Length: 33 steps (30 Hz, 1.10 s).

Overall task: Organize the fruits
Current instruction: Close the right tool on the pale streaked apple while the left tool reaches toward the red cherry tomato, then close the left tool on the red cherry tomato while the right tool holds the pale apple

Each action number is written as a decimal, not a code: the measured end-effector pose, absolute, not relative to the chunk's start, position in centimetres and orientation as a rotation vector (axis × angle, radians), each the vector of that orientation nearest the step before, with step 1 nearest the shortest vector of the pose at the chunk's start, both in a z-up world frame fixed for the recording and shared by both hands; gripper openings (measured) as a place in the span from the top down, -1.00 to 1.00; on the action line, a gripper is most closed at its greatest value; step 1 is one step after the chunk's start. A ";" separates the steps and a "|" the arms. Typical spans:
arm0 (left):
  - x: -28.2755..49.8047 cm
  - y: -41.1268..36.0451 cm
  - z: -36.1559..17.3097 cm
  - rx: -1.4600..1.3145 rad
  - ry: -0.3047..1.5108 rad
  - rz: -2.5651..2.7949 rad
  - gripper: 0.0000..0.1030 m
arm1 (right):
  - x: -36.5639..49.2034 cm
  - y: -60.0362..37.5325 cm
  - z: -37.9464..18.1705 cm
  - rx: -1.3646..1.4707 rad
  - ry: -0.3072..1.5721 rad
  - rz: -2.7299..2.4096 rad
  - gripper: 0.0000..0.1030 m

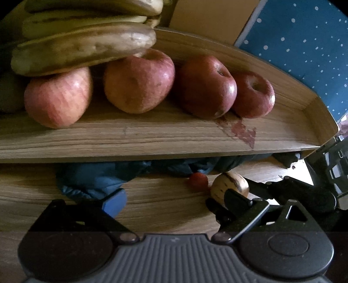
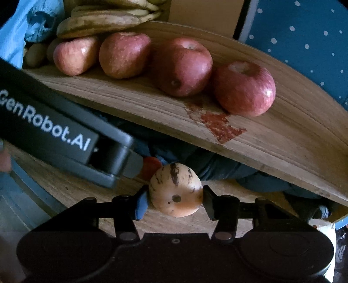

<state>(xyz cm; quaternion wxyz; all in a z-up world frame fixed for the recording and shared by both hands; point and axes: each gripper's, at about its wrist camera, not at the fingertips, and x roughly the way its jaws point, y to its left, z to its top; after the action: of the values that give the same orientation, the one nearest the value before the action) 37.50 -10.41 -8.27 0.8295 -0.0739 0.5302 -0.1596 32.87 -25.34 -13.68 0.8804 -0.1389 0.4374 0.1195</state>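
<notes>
A wooden tray (image 1: 174, 139) (image 2: 282, 152) holds several red apples (image 1: 139, 80) (image 2: 180, 67) in a row, with brown-spotted bananas (image 1: 82, 50) (image 2: 102, 21) lying on the left ones. My right gripper (image 2: 176, 198) is shut on a pale yellow striped melon-like fruit (image 2: 176, 189) (image 1: 228, 185), held low in front of the tray. My left gripper (image 1: 169, 204) is open and empty, its blue-padded finger (image 1: 115, 202) on the left; its body (image 2: 65, 139) shows in the right wrist view. A small red fruit (image 1: 198, 180) (image 2: 152, 165) lies on the table behind the striped fruit.
A red stain (image 1: 243, 132) (image 2: 221, 126) marks the tray floor near the right apples. Dark blue cloth (image 1: 97, 178) lies under the tray's front edge on the wooden table (image 1: 163, 209). A blue dotted fabric (image 1: 304, 54) and a cardboard box (image 1: 213, 17) stand behind.
</notes>
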 end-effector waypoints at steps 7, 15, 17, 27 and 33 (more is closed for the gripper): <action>37.7 -11.4 -9.1 -0.142 1.130 -0.356 -0.83 | 32.1 -26.3 -13.5 -0.294 0.911 0.246 -0.02; 38.1 -13.0 -9.6 -0.141 1.122 -0.373 -0.55 | 31.3 -27.6 -13.3 -0.269 0.919 0.220 -0.02; 38.2 -13.1 -9.8 -0.141 1.124 -0.372 -0.47 | 31.2 -27.5 -13.3 -0.266 0.919 0.218 -0.02; 38.9 -15.0 -11.1 -0.170 1.135 -0.375 -0.04 | 31.3 -27.6 -13.0 -0.251 0.924 0.214 -0.02; 39.2 -16.1 -11.4 -0.153 1.131 -0.379 0.14 | 31.2 -27.6 -12.8 -0.246 0.920 0.210 -0.02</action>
<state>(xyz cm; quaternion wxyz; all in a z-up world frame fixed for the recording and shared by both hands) 39.18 -16.06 -11.38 0.8246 -0.0721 0.5321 -0.1781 31.24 -27.56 -12.79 0.8834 -0.1181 0.4422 0.1009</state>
